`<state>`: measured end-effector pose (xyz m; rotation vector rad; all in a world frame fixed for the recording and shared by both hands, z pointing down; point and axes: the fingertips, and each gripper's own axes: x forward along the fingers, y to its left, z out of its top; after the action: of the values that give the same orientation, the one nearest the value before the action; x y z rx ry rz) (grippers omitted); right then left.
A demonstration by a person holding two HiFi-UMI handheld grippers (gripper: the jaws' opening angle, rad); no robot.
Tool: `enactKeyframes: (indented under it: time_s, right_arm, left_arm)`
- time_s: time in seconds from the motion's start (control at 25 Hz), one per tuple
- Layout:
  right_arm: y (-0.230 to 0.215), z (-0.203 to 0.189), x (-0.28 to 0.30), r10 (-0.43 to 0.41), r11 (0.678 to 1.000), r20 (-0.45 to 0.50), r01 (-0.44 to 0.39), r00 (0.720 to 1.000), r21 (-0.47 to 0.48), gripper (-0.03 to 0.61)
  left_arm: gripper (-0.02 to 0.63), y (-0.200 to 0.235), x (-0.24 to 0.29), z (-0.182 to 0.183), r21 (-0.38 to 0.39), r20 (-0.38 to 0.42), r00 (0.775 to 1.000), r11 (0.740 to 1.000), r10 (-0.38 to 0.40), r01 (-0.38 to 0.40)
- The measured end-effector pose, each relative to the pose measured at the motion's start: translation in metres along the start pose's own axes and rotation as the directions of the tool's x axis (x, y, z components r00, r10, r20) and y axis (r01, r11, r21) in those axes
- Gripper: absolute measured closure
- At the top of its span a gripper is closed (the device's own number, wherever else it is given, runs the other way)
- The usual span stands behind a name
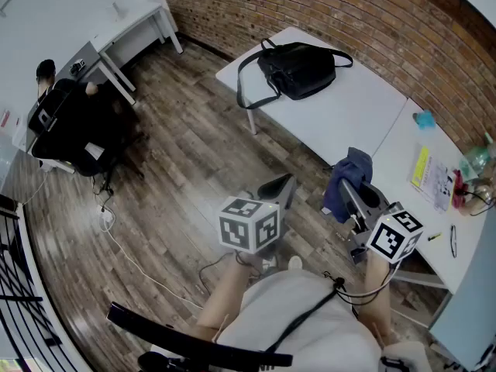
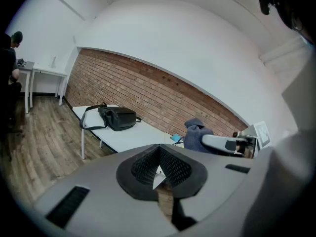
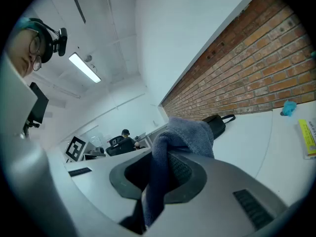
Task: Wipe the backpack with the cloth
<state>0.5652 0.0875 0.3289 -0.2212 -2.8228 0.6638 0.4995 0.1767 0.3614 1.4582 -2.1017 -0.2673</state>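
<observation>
The white table (image 1: 349,118) is bare all round the backpack (image 1: 298,70); papers (image 1: 434,178) crowd the adjoining table (image 1: 403,142).

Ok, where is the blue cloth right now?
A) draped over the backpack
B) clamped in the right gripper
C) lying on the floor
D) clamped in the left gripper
B: the right gripper view shows the cloth pinched between the jaws of the right gripper. The backpack sits apart on the white table, and the left gripper is shut on nothing.
</observation>
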Motion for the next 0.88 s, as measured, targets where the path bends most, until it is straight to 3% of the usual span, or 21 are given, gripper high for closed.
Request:
enactKeyframes:
  time_s: [0.88]
  right_arm:
    - [0.013,-0.015,0.018,0.0,1.0,-0.034,0.0,0.999,0.0,0.532]
  left_arm:
    - [0.612,0.024,-0.021,-0.012,-0.049,-0.005,1.0,0.999,0.019,-0.02]
